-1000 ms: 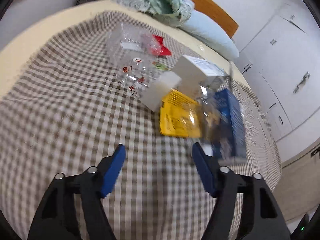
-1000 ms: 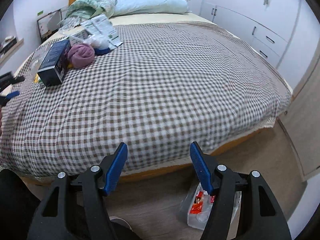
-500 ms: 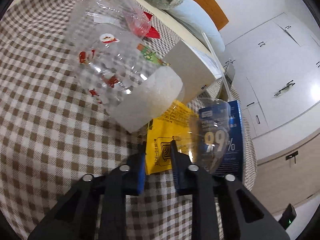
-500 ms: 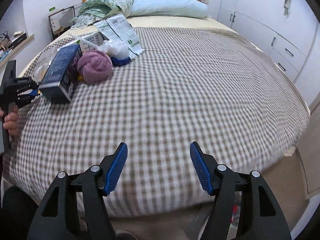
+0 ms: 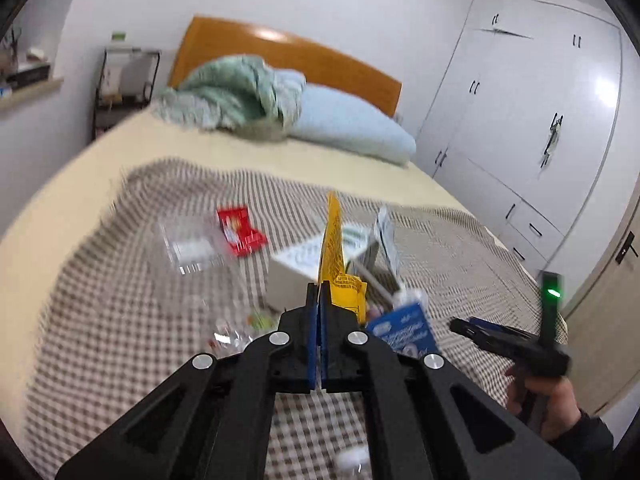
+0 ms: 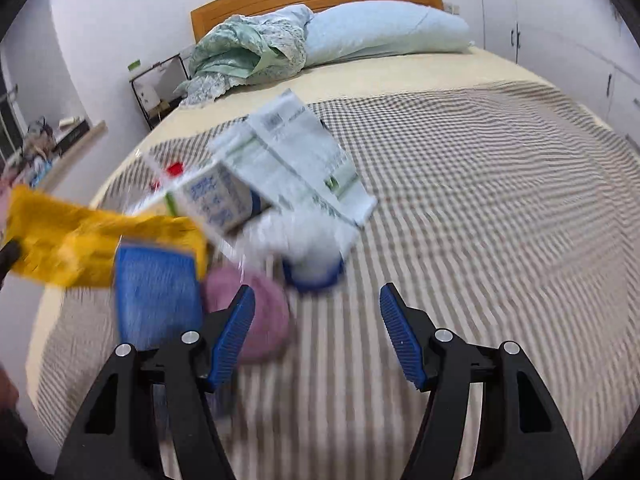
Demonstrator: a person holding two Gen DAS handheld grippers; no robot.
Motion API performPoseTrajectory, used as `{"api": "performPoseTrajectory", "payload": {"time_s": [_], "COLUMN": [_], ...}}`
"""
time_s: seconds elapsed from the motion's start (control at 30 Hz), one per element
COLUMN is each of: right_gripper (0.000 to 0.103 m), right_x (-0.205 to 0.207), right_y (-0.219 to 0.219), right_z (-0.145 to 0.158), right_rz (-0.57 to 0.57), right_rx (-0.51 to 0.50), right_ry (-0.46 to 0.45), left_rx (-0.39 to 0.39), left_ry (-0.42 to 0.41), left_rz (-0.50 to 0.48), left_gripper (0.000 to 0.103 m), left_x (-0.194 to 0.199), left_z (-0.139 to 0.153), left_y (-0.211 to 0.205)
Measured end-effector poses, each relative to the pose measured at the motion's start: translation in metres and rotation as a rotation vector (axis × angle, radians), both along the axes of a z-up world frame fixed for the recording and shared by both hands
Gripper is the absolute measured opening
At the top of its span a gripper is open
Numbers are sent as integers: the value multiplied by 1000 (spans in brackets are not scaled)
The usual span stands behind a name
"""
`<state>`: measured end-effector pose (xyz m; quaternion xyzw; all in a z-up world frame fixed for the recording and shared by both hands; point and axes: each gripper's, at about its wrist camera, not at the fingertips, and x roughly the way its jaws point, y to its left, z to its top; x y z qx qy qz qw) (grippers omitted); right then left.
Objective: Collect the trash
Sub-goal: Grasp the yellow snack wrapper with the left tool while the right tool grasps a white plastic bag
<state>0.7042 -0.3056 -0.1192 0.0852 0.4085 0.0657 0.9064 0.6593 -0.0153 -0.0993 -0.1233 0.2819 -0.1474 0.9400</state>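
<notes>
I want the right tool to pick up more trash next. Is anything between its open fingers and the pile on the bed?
Nothing visible blocks it. The right tool is open, with only checked blanket ahead of the gap. The purple cloth ball sits partly behind one finger, and the blue box beside it.

Bed with checked cover, pillow, white cartons, purple bundle, red packet

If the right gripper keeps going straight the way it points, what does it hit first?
Probably the white bottle with the blue base, lying just ahead of the open right gripper. The purple bundle sits beside its left finger and might be brushed instead. The picture is blurred, so depth is uncertain.
</notes>
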Motion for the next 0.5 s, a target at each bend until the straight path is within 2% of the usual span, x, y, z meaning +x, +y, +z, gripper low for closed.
{"api": "performPoseTrajectory", "payload": {"time_s": [0.1,0.17,0.2,0.23,0.27,0.33,0.5], "right_gripper": [63,62,57,25,14,8,6], "right_x": [38,63,69,76,81,78,51], "right_y": [5,10,11,14,16,14,19], "right_z": [-6,-18,-22,-28,-33,-23,35], "right_rz": [8,28,27,40,39,7,32], "right_rx": [21,37,34,42,51,60,39], "right_ry": [31,88,107,137,169,135,12], "left_rx": [22,38,41,48,54,73,95], "left_ry": [-33,-50,-58,-65,-69,-71,-102], "left_rz": [23,33,33,34,39,43,83], "left_gripper": [0,0,0,0,0,0,0], "left_x": [1,-7,-11,-14,-18,-22,-39], "left_z": [13,24,30,35,36,43,71], "left_y": [8,11,11,11,14,18,24]}}
